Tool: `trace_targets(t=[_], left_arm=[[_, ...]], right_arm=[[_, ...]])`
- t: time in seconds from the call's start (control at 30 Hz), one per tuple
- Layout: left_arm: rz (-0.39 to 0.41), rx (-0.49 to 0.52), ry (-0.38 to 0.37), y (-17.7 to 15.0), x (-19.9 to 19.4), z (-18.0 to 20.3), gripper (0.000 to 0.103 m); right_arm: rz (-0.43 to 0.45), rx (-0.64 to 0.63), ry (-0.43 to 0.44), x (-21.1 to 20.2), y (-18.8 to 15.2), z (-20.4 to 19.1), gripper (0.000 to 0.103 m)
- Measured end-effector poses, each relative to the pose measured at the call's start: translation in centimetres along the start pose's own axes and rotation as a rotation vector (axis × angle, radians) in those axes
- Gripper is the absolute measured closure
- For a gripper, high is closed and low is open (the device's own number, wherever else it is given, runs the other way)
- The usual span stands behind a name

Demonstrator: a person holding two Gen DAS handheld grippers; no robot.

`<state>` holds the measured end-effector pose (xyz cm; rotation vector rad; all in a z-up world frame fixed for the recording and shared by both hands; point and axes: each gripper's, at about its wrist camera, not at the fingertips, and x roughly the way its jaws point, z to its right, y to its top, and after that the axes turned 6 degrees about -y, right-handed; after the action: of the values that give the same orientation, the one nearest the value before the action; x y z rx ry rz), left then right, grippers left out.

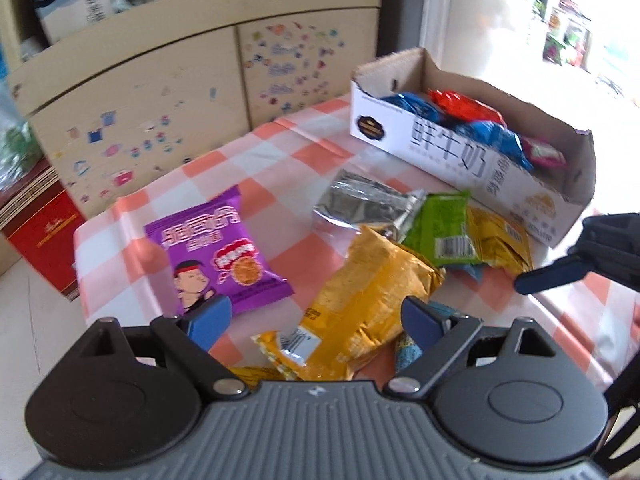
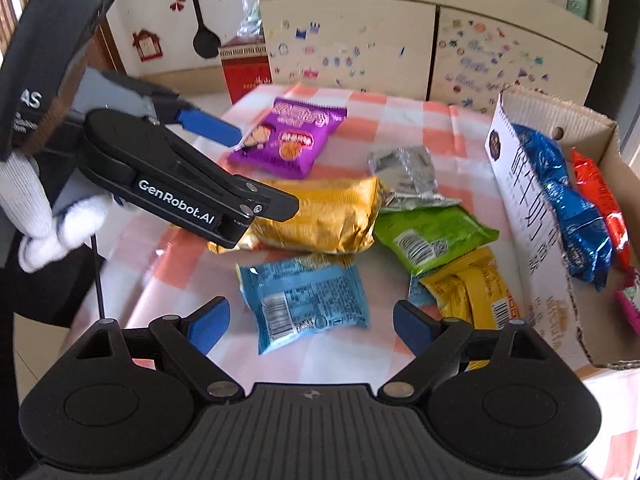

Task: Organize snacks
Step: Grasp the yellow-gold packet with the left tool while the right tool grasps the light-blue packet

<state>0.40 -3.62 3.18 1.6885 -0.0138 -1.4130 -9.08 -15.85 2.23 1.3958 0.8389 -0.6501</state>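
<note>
Loose snack packets lie on the checked tablecloth (image 1: 280, 148): a purple one (image 1: 218, 252) (image 2: 288, 140), a large golden one (image 1: 372, 284) (image 2: 320, 216), a silver one (image 1: 364, 200) (image 2: 404, 176), a green one (image 1: 444, 220) (image 2: 432, 236), a yellow one (image 2: 472, 284) (image 1: 500, 240) and a light blue one (image 2: 304, 300). A cardboard box (image 1: 448, 152) (image 2: 516, 208) holds blue, red and pink packets. My left gripper (image 1: 316, 320) is open above the golden packet. My right gripper (image 2: 312, 320) is open above the light blue packet.
A beige cabinet (image 1: 168, 60) covered in stickers stands behind the table. A red box (image 1: 40, 240) sits on the floor at the left. The left gripper's body (image 2: 180, 184) reaches over the table's left side in the right wrist view.
</note>
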Motion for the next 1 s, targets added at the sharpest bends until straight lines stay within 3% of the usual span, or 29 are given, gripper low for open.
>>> trace_targets(t=[0.3,0.67,0.73,0.83,0.9,1.0], left_arm=[[-0.057,0.075,-0.054,0.0,2.8,0.6,0.011],[-0.082,0.076,-0.082,-0.1,4.9,0.4,0.011],[-0.078,0.076,-0.084,-0.1,4.9,0.5,0.015],[-0.077,0.048,-0.116,-0.1,4.8,0.3,0.028],[-0.084,0.031,-0.11,0.0,4.9,0.2,0.042],[-0.094,0.049,-0.083,-0.3,5.0,0.3,0.046]], right_arm=[[-0.04,-0.06,0.007,2.1,-0.2,-1.0,0.01],[-0.052,-0.09,-0.026,3.6,0.1,-1.3,0.012],[-0.051,-0.103,-0.034,3.7,0.0,-1.4,0.015],[-0.043,-0.109,-0.036,3.5,0.0,-1.3,0.021],[-0.04,-0.101,-0.037,3.4,0.1,-1.1,0.027],[-0.038,-0.083,-0.041,3.2,0.1,-0.7,0.034]])
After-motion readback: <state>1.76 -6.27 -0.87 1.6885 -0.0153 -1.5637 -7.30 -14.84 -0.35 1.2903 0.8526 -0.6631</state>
